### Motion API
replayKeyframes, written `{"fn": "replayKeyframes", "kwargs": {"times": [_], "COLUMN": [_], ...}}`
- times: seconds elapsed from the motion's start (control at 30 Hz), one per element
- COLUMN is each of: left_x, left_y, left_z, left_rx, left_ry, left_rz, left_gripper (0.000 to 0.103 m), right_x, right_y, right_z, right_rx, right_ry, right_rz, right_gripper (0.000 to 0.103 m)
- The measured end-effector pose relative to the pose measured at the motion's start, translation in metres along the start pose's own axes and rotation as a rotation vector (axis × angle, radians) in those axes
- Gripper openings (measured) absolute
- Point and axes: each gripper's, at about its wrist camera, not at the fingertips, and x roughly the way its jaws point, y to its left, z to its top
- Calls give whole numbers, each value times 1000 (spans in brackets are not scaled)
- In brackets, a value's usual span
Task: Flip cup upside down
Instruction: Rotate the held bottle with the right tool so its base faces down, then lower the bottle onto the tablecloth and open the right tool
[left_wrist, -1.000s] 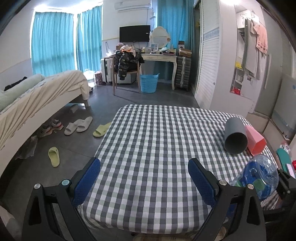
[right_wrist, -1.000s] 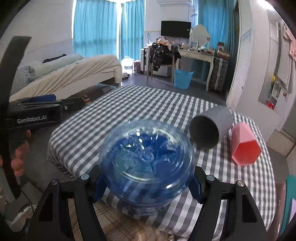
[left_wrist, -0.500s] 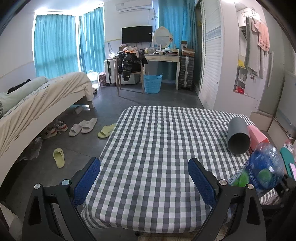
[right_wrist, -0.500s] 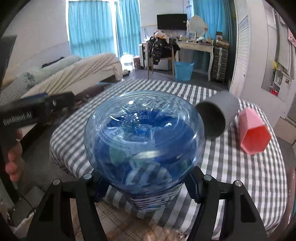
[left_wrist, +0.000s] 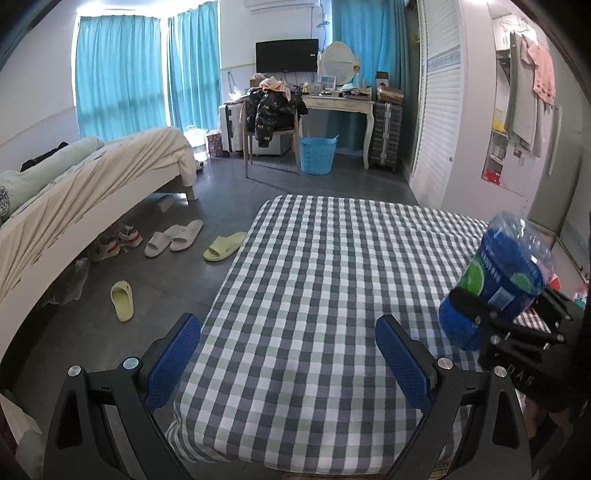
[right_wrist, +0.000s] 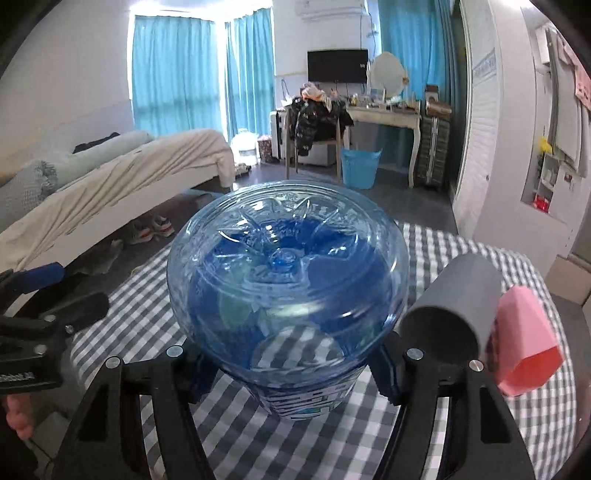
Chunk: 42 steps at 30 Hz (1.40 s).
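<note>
My right gripper (right_wrist: 288, 365) is shut on a clear blue plastic cup (right_wrist: 288, 280) with a blue label, held in the air above the checked table (right_wrist: 369, 435), its closed base pointing away from the camera. The cup also shows at the right of the left wrist view (left_wrist: 502, 273), tilted, clamped in the right gripper (left_wrist: 491, 317). My left gripper (left_wrist: 288, 358) is open and empty over the near edge of the table (left_wrist: 314, 295); its side shows at the left of the right wrist view (right_wrist: 44, 306).
A grey cup (right_wrist: 454, 299) and a pink cup (right_wrist: 524, 339) lie on their sides at the table's right side. Beyond the table are a bed (left_wrist: 92, 177), slippers (left_wrist: 221, 247) on the floor, a chair (left_wrist: 273, 125) and a blue basket (left_wrist: 317, 155).
The right gripper has lifted the blue cup and tipped it, so its base now points more upward and forward. In the left view the cup rose and hides the grey and pink cups.
</note>
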Motion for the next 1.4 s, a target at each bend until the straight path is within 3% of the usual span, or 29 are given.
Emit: {"fn": "replayKeyframes", "kwargs": {"times": [0.2,0.7,0.77,0.8,0.83,1.13,1.4], "left_x": [8,-8,-14,-15,-18,-62,-107], "left_y": [-2,-3,-5,-5,-6,-27,-57], "left_z": [-4,0,2,3,4,15,13], "left_rx": [1,-17,-16,-15,-12,-7,-20], "left_ry": [21,5,-5,-10,-17,-131,-263], "left_rz": [-8,20,30,34,39,89,15], "left_gripper": [98,98,98,98,98,98,98], "right_x": [15,16,15,14,10,-72,-158], "right_y": [-1,-11,-12,-14,-13,-27,-57], "right_z": [-15,-23,-20,-18,-15,24,32], "right_rx": [10,41,43,40,35,57,52], "right_ry": [67,58,61,59,44,-151,-248], "right_rz": [-9,2,22,28,24,30,-83], "right_gripper": [68,68,72,83,91,93,96]}}
